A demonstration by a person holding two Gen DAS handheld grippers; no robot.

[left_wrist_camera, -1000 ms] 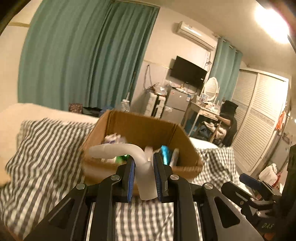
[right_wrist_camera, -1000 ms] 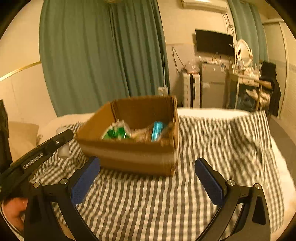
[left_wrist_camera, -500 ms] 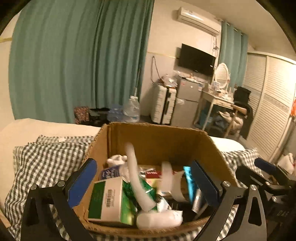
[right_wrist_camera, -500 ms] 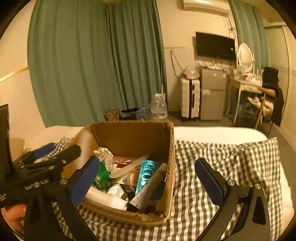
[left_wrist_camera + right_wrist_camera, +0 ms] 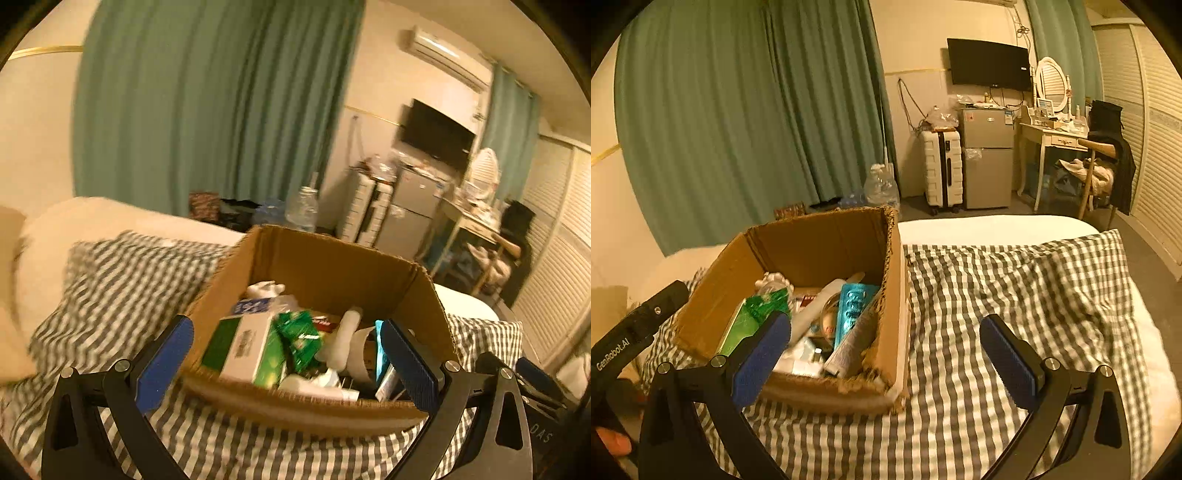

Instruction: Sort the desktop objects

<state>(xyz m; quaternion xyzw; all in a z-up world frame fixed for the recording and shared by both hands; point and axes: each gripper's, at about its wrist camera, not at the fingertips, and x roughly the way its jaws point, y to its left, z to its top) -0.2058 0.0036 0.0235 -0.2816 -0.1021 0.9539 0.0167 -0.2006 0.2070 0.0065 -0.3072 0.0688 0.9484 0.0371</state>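
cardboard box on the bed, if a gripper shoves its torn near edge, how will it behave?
The cardboard box would probably slide rather than tip: it sits low and is filled with items. The checked bedspread is soft and wrinkled, so it may bunch and drag. The frayed near rim looks weak and would likely buckle if pinched.

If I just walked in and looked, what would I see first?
You'd spot the brown cardboard box first, sitting on the checked blanket and stuffed with a green packet, a white tube and a blue pill strip. Behind it hang big green curtains. Far off on the right, a black TV hangs above a small grey fridge.
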